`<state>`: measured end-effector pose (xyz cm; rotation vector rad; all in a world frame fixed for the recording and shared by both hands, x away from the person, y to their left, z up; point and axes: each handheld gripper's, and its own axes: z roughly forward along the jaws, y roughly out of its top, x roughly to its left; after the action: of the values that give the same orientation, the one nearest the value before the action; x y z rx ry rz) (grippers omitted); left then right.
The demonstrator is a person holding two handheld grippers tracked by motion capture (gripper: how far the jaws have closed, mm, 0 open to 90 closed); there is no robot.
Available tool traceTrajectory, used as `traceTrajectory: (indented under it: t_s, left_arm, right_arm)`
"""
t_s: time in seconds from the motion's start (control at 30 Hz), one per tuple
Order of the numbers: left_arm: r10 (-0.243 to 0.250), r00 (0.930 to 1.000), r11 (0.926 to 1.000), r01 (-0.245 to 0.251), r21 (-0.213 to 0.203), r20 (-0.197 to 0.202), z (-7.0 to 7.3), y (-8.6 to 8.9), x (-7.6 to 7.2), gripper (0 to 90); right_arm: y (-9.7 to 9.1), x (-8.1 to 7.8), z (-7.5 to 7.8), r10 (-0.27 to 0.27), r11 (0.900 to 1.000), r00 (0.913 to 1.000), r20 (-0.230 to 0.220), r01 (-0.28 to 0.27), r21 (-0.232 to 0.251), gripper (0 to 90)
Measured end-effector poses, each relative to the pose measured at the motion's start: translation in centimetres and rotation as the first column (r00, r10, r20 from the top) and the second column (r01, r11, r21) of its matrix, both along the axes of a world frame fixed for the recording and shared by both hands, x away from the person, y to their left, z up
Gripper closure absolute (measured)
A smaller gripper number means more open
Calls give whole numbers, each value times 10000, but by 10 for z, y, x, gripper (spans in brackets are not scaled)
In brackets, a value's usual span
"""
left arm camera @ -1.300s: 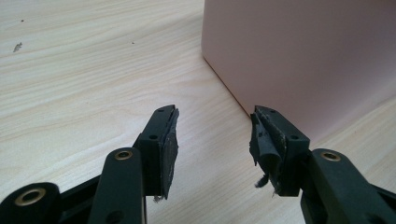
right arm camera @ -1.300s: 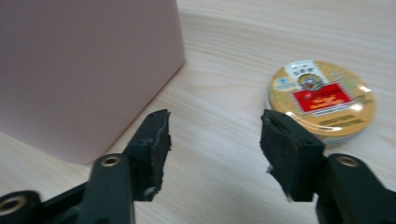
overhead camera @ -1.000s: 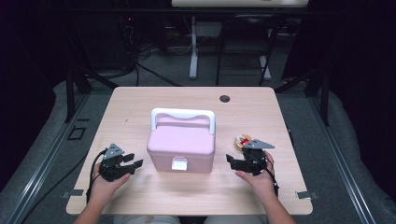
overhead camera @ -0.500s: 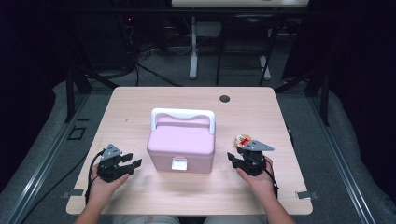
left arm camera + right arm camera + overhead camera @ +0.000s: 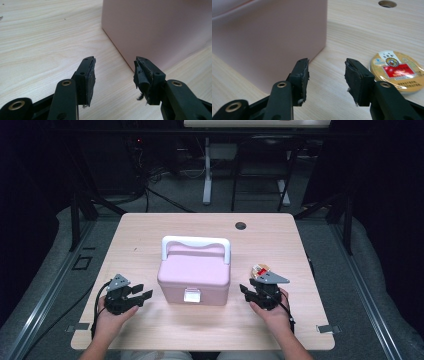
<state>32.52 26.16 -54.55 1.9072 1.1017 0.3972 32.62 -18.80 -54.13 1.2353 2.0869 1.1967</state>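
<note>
A pink lidded box (image 5: pixel 195 275) with a white handle and a white front latch stands in the middle of the wooden table (image 5: pixel 280 245). My left gripper (image 5: pixel 142 291) rests on the table to the box's left and points at its side. Its jaws are open and empty, a short way from the box's corner (image 5: pixel 160 27). My right gripper (image 5: pixel 245 291) lies to the box's right. Its jaws have just been closing partway and stand open with nothing between them (image 5: pixel 326 68). A round gold tin with a red label (image 5: pixel 398 71) lies flat just beyond the right jaw.
A round cable hole (image 5: pixel 240 226) sits near the table's far edge. Bare wood lies in front of the box and along both sides. Dark floor, cables and table legs surround the table.
The right gripper's jaws stand narrower than a second ago. Both hands have stayed where they were, and the box and tin have not moved.
</note>
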Motion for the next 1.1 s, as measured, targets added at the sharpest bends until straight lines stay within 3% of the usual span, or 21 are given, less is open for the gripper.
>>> traceTrajectory:
  t_s: [0.1, 0.27, 0.33, 0.47, 0.6, 0.63, 0.7, 0.83, 0.9, 1.1]
  left_arm:
    - [209, 9997, 9997, -211, -110, -129, 3, -1, 5, 552]
    - [472, 9982, 9988, -476, -123, -366, 20, -7, 16, 572]
    - [567, 9976, 9984, -565, 75, -399, 27, -9, 21, 611]
    - [908, 9943, 9959, -907, 32, -568, 33, -12, 32, 652]
    - [926, 9955, 9957, -924, 88, -212, 30, -17, 36, 651]
    - [832, 9964, 9964, -834, -132, -165, 26, -18, 36, 651]
    - [726, 9972, 9973, -728, -127, -172, 23, -20, 37, 648]
    - [283, 9996, 9996, -283, -14, -88, 17, -27, 38, 639]
    - [47, 9999, 10000, -47, -24, -130, 16, -29, 38, 629]
    - [-43, 10000, 9998, 41, 199, 88, 11, -35, 36, 653]
  right_arm:
    - [8, 0, 3, 163, 9999, 9998, -84, -162, 38, 529]
    - [15, 1, 13, 206, 9997, 9998, -51, -207, -152, 536]
    - [16, 2, 19, 187, 9997, 9998, 36, -186, -132, 541]
    - [17, 9, 26, -89, 10000, 9999, -66, 89, 27, 559]
    - [16, 17, 26, -350, 9979, 9990, -267, 364, 527, 575]
    - [16, 19, 21, -458, 9973, 9987, -202, 468, 562, 575]
    - [16, 20, 14, -519, 9954, 9983, -265, 539, 790, 574]
    - [19, 22, 9, -402, 9952, 9981, -477, 442, 868, 573]
    - [21, 21, 8, -322, 9960, 9989, -341, 349, 824, 573]
    - [27, 19, 5, -213, 9974, 9995, -230, 228, 683, 567]
